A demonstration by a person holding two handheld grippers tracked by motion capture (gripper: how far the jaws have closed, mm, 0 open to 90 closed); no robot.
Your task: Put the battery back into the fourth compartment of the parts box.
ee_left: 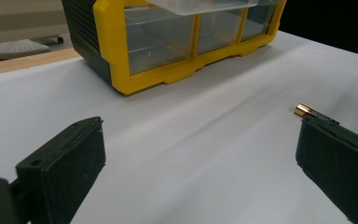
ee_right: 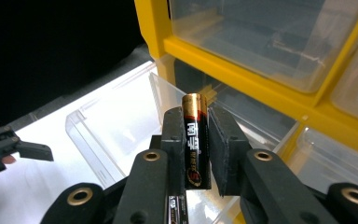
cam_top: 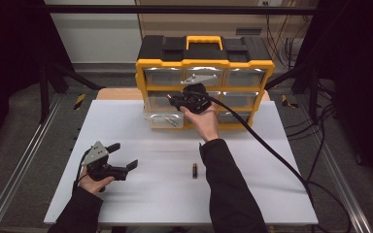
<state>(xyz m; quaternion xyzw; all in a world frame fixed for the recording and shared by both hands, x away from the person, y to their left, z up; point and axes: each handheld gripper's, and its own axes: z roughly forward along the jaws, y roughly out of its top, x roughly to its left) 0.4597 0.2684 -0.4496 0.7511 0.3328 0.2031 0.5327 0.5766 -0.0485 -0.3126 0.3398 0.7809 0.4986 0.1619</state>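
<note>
1. Drawer cabinet (cam_top: 204,87): yellow frame, black top, yellow handle; drawers clear plastic.
2. Pulled-out drawer (ee_right: 116,135): transparent, near colourless.
3. Table (cam_top: 165,189): plain white top; pale wood edge at the far side.
4. Held battery (ee_right: 196,140): black body with white and red markings, gold band at the upper end.
5. Loose battery (cam_top: 194,170): black, copper-gold end.
6. Left gripper (cam_top: 122,155): black jaws, grey three-cornered plate on top.
7. Right gripper (ee_right: 199,144): black jaws, brass-coloured rings at the pivots; black cable.
8. Sleeves (cam_top: 228,189): black.
9. Floor (cam_top: 29,145): grey; yellow-and-black striped markers.
</note>
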